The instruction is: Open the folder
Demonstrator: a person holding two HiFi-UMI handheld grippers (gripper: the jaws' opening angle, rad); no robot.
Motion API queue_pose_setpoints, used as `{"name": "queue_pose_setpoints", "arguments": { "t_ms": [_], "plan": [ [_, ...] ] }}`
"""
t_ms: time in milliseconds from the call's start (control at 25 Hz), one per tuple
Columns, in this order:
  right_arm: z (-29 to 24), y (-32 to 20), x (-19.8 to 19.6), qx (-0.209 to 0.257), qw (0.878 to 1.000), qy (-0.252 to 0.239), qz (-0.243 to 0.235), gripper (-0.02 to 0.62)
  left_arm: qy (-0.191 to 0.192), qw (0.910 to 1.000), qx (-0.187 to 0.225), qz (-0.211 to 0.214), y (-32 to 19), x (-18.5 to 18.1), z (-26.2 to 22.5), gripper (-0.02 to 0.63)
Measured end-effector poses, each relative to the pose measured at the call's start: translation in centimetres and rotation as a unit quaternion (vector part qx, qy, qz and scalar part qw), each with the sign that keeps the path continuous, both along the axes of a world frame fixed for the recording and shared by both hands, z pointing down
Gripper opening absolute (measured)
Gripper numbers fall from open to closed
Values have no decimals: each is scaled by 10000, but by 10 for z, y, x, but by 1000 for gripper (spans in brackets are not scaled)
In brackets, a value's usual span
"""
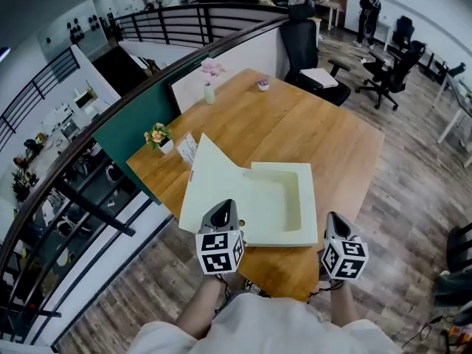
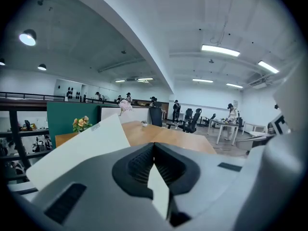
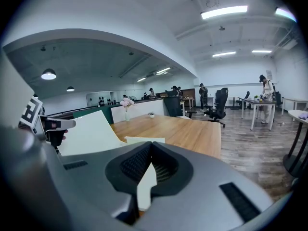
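A cream folder lies on the wooden table (image 1: 295,127) with its shallow tray (image 1: 305,198) flat and its cover (image 1: 210,179) swung up and to the left. That cover (image 2: 82,148) rises as a slanted panel ahead of my left gripper (image 1: 221,206), which sits at the folder's near edge. Its dark pads meet (image 2: 154,145) and I see no grip on the cover. My right gripper (image 1: 333,218) hovers just off the tray's near right corner, its jaws (image 3: 150,146) closed the same way. From there both the cover (image 3: 89,134) and the tray (image 3: 144,140) are in sight.
A small flower pot (image 1: 157,136) and a card stand (image 1: 187,147) sit by the table's left edge. A vase of pink flowers (image 1: 209,87) and a tiny pot (image 1: 263,84) stand at the back. A black chair (image 1: 302,43) is behind the table, and a railing (image 1: 88,135) runs along the left.
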State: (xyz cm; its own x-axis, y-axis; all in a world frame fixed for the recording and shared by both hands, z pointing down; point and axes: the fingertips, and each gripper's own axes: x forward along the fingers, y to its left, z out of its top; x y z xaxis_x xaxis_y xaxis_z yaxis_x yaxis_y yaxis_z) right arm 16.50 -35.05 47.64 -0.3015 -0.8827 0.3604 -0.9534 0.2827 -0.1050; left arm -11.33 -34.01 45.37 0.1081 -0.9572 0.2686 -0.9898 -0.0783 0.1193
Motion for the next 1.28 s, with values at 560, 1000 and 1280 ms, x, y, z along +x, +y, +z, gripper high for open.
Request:
{"name": "queue_pose_setpoints", "arguments": {
  "t_ms": [560, 1000, 1280],
  "plan": [
    [-8, -12, 3, 18, 9999, 107, 48, 0, 37, 9999, -119, 48, -17, 4, 10, 3],
    [-6, -11, 2, 7, 9999, 112, 40, 0, 20, 9999, -140, 74, -18, 6, 13, 3],
    [-6, -8, 5, 27, 9999, 148, 56, 0, 20, 9998, -164, 54, -16, 6, 16, 3]
  ]
}}
